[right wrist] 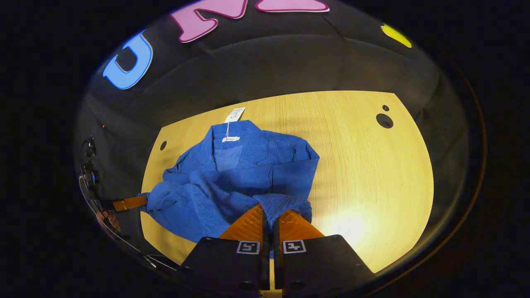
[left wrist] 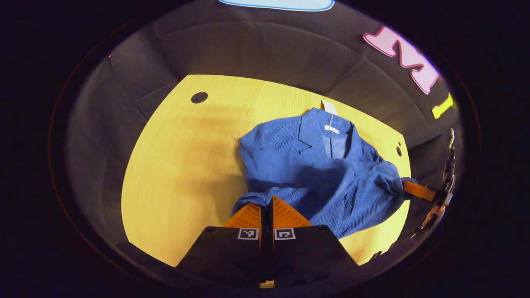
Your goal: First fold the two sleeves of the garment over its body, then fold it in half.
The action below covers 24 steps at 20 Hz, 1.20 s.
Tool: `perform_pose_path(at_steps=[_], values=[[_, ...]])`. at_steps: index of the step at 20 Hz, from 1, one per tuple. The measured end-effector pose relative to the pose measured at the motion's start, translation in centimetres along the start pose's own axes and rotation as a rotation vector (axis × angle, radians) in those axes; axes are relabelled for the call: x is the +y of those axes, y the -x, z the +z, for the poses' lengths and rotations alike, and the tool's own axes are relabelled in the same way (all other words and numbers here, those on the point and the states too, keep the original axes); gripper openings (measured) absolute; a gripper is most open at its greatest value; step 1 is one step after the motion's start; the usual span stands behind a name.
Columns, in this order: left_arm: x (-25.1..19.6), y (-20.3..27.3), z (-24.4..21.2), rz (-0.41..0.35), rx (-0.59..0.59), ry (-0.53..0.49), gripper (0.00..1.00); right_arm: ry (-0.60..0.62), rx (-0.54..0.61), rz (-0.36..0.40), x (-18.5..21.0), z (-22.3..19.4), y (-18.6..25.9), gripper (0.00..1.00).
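**Both grippers pinch the hem of the blue jacket on the table**

The blue jacket [left wrist: 314, 174] lies on the yellow wooden table [left wrist: 182, 165], toward the far side of it, with its collar pointing away and 1 white tag [left wrist: 329, 106] resting on the wood just past the collar; the cloth is bunched and wrinkled, not flat. In the left gripper view, the left gripper [left wrist: 267, 203] has its 2 fingers pressed together on the near edge of the jacket, and this edge is lifted a little; the other gripper reaches the cloth at the right side of this view. In the right gripper view, the right gripper [right wrist: 271, 215] is also clenched on the near edge of the jacket, with a fold of cloth between its fingers [right wrist: 248, 225]; the left gripper touches the jacket at the left. The table has dark round holes [right wrist: 384, 120] near its far corners.
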<state>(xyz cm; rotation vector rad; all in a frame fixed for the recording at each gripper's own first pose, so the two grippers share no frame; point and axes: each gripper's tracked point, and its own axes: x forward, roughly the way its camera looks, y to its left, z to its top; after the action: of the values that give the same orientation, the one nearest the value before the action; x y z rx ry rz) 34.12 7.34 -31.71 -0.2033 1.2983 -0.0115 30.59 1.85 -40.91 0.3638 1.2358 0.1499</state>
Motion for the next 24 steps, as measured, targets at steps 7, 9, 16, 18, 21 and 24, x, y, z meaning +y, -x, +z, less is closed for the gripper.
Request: perform_pose_path(at_steps=[7, 9, 16, 18, 21, 24], values=[[-0.3, -1.0, 4.6, 0.027, -0.043, -0.035, 0.00, -0.059, -0.029, 0.029, -0.1, 3.2, -1.7, 0.06], [-0.3, -1.0, 5.6, 0.017, -0.052, -0.012, 0.00, -0.088, -0.047, 0.033, -0.5, 4.7, -2.0, 0.06], [-0.5, -2.6, 9.8, 0.005, -0.094, 0.038, 0.00, -0.168, -0.067, 0.001, -3.0, 6.8, -5.3, 0.05], [-0.6, -4.2, 11.1, 0.025, -0.097, 0.027, 0.00, -0.159, -0.075, -0.024, -3.7, 7.1, -7.2, 0.05], [-0.4, -6.6, 11.9, 0.079, -0.071, -0.031, 0.00, -0.139, -0.070, -0.047, -4.2, 6.8, -9.6, 0.06], [-0.4, -8.9, 11.4, 0.130, -0.024, 0.001, 0.00, -0.105, -0.059, -0.047, -4.1, 6.2, -10.6, 0.05]])
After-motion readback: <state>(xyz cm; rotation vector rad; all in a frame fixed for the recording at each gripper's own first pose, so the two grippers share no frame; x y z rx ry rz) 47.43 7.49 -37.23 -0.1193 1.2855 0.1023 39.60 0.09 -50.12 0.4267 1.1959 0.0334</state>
